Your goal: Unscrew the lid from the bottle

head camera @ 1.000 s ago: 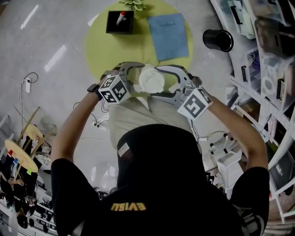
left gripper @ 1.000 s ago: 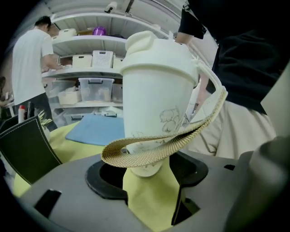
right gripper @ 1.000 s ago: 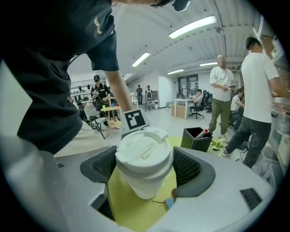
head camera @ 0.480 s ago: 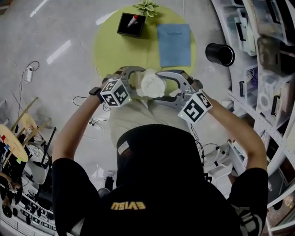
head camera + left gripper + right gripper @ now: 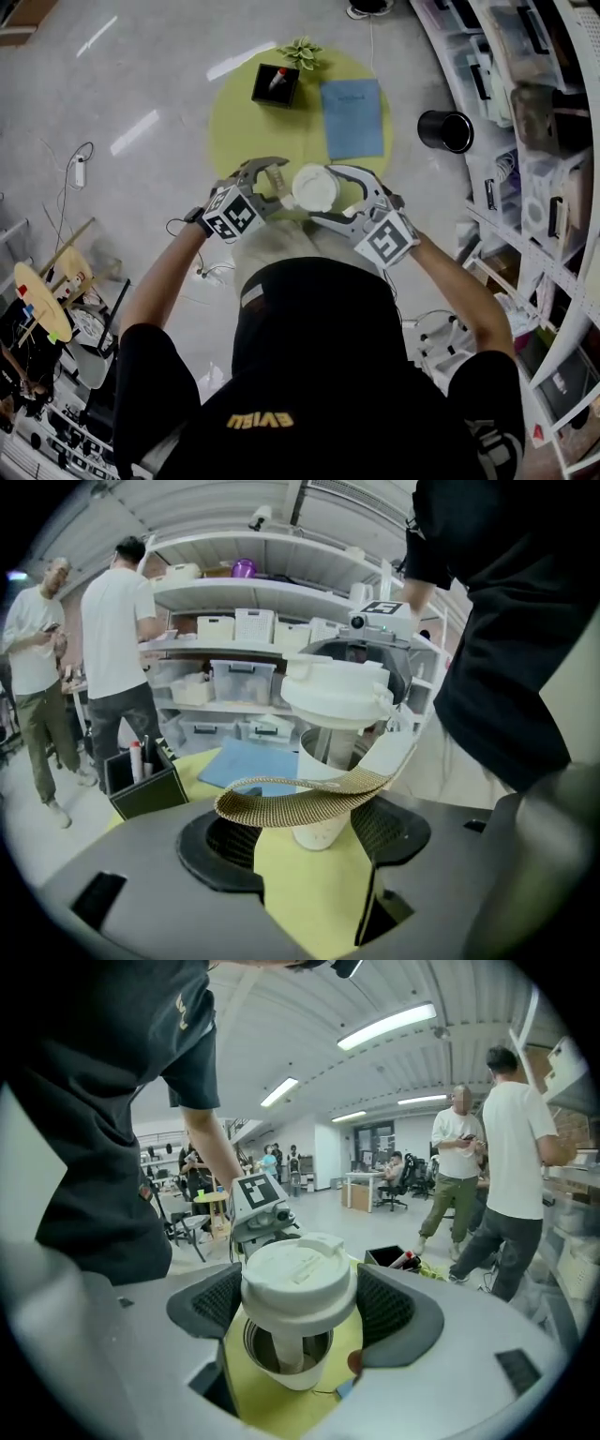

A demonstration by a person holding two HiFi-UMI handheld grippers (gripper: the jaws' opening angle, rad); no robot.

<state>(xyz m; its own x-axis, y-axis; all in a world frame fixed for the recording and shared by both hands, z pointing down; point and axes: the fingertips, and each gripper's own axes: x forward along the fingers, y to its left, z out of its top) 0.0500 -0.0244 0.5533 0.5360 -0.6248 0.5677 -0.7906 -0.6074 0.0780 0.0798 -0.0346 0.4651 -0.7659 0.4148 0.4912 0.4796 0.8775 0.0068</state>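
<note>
A glossy grey floor [image 5: 141, 94] is seen below, with a round yellow-green table [image 5: 234, 141] set on it. Shelves [image 5: 553, 122] filled with storage boxes are lined along one side. Long strip lights [image 5: 389, 1024] are mounted on the ceiling, and desks [image 5: 361, 1185] are seen far off.

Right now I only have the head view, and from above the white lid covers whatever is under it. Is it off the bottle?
Observer: Yes. The right gripper view shows the lid lifted off the bottle, whose mouth is open beneath it.
Operator: What holds the lid?
Observer: The right gripper, shut on its sides.
Operator: And the bottle?
Observer: The left gripper grips it low down, behind a drooping woven strap.
</note>
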